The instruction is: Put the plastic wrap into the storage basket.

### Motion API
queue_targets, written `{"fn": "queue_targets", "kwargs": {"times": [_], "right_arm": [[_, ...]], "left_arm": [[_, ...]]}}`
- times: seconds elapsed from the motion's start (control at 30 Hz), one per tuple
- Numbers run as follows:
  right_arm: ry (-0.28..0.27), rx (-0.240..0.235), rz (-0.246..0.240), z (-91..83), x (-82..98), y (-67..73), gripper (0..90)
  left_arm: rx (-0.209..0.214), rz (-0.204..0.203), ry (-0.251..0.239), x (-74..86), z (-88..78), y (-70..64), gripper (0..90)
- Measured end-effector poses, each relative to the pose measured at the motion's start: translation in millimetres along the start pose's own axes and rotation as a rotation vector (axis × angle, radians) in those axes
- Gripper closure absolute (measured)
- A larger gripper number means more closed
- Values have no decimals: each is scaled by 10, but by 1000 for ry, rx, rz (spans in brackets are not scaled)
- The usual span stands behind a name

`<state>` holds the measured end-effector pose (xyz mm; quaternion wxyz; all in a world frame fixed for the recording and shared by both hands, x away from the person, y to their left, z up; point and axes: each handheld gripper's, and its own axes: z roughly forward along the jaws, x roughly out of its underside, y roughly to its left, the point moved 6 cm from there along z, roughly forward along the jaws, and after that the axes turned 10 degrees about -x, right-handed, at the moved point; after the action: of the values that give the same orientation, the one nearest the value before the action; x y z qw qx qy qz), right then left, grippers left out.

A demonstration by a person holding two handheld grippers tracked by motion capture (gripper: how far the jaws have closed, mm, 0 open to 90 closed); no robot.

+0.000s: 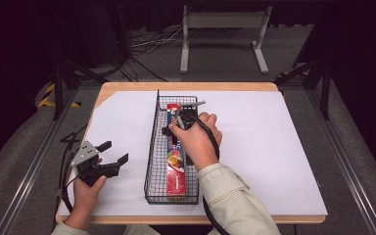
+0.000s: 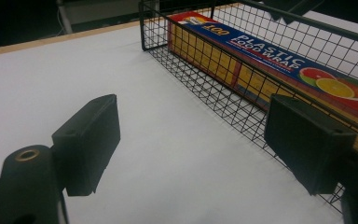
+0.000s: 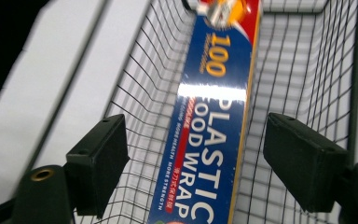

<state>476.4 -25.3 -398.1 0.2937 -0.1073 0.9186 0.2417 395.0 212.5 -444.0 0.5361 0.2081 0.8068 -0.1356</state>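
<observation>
Long box of plastic wrap lies flat along the floor of the wire basket, lengthwise, probably because only that way fits the narrow frame. Right gripper hangs over the box inside the basket, jaws spread wide to either side of it, gripping nothing; looks placed to straddle the box's width. Little room there: wire walls run close along both long edges. Left gripper rests on the white sheet left of the basket, jaws spread and empty, open surface all around it.
</observation>
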Motion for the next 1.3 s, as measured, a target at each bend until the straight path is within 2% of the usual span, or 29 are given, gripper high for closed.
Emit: {"fn": "queue_targets", "kwargs": {"times": [0.07, 0.1, 0.23, 0.3, 0.37, 0.47, 0.63, 0.73, 0.93, 1.1, 1.17, 1.3], "right_arm": [[-20, -21, -28, -109, -22, -13, 222], [-32, -28, -68, -154, -35, -27, 216], [-76, -49, -153, -359, -50, -120, 207], [-112, -49, -179, -463, -53, -178, 201], [-122, -49, -194, -514, -51, -211, 198], [-154, -44, -234, -691, -37, -330, 194], [-207, -27, -307, -891, 16, -462, 191], [-217, -24, -352, -970, 67, -533, 178], [-238, -26, -491, -1081, 182, -678, 178], [-300, -45, -526, -1119, 288, -766, 177], [-305, -49, -544, -1122, 338, -813, 176], [-316, -63, -570, -1116, 416, -884, 175]], "left_arm": [[-1, 2, -1, 0, 3, -2, 190], [1, 4, 1, 1, 2, -2, 190], [-1, -1, -1, 1, 0, 2, 190], [-3, 0, 1, 3, 1, 0, 190], [-3, 0, 1, 3, 1, 2, 190], [-3, 3, 1, 3, 1, 11, 190], [-6, 6, 1, 3, 0, 14, 190], [-6, 12, -1, 1, -8, 9, 189], [4, 7, 7, 13, 3, 19, 185], [13, 13, 4, 10, -1, 18, 185], [29, 15, -1, 10, -6, 36, 185], [32, 9, -7, 10, -14, 53, 185]]}}
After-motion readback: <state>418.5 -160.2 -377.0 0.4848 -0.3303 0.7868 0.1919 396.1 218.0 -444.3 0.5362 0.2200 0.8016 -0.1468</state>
